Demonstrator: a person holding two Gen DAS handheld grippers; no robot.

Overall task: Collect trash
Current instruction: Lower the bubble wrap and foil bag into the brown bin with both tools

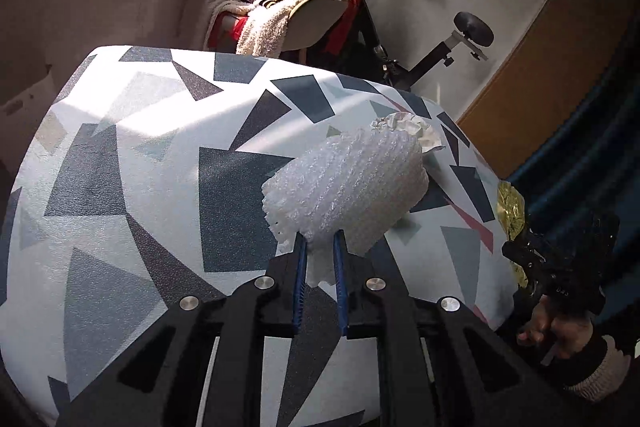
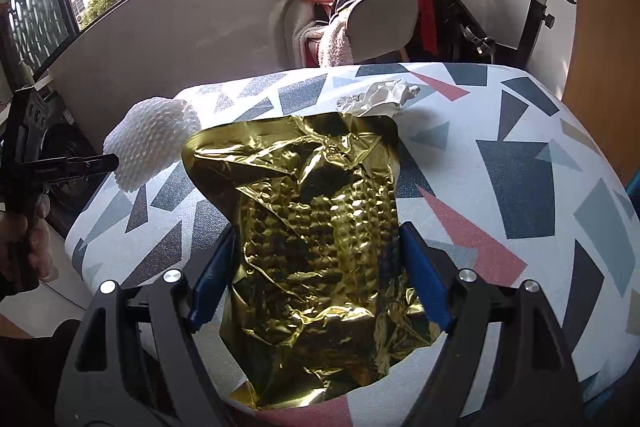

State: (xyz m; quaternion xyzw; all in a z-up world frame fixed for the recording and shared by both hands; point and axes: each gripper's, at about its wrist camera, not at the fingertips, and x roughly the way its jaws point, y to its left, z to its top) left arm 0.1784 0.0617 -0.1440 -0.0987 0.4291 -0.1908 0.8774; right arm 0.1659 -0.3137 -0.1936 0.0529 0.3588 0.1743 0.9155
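Geometric-print table [image 1: 160, 155], left gripper [image 1: 320, 247] pinching white foam net [image 1: 344, 187], right gripper [image 2: 316, 239] clamping crinkled gold foil [image 2: 312, 227]

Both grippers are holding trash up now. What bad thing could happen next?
The left gripper pinches only the foam net's bottom edge, so the net might slip out. The gold foil between the right gripper's fingers is crinkly and could slide or tear. The crumpled paper on the table might get forgotten.

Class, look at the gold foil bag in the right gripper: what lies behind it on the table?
Behind the gold foil bag a crumpled silver wrapper lies on the patterned table. Its near edge is hidden by the bag.
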